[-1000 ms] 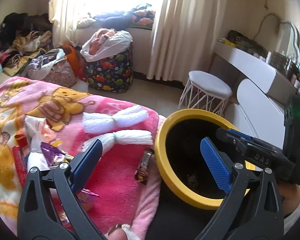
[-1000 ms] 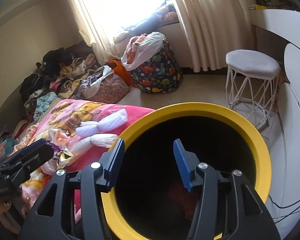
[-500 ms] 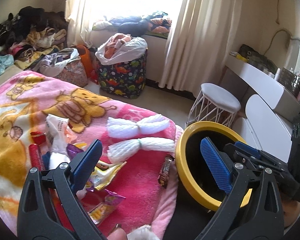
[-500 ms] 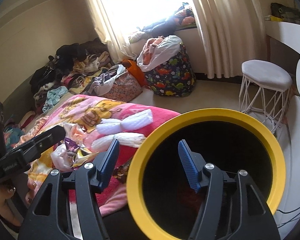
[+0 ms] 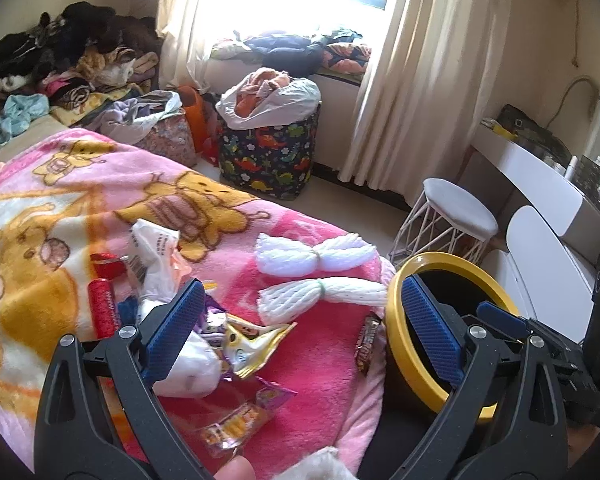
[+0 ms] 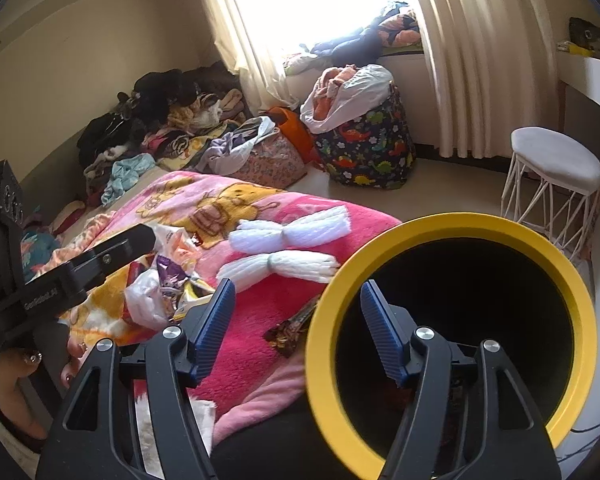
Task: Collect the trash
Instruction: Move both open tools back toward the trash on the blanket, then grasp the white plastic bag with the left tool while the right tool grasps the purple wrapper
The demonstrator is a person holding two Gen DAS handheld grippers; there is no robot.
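Observation:
A black bin with a yellow rim [image 5: 396, 344] [image 6: 328, 300] stands at the bed's right edge. Trash lies on the pink blanket [image 5: 60, 208]: two white foam nets [image 5: 320, 258] [image 6: 288, 236], a brown snack wrapper [image 5: 367, 344] [image 6: 292, 328], a gold wrapper [image 5: 256, 344], a white plastic bag [image 5: 156, 248], a red tube [image 5: 102, 308] and small candy packets [image 5: 236, 424]. My left gripper [image 5: 300, 328] is open above the wrappers. My right gripper [image 6: 298, 328] is open, its jaws either side of the bin's near rim without touching it.
A dinosaur-print laundry bag [image 5: 268, 156] and a floral bag [image 5: 168, 140] stand on the floor by the window. A white stool [image 5: 456, 216] and a white desk [image 5: 540, 176] are at the right. Clothes are piled at the far left [image 5: 60, 64].
Both grippers have drawn back and to the left. The bin now sits further right and smaller in view, and more of the blanket's trash shows. Both stay open.

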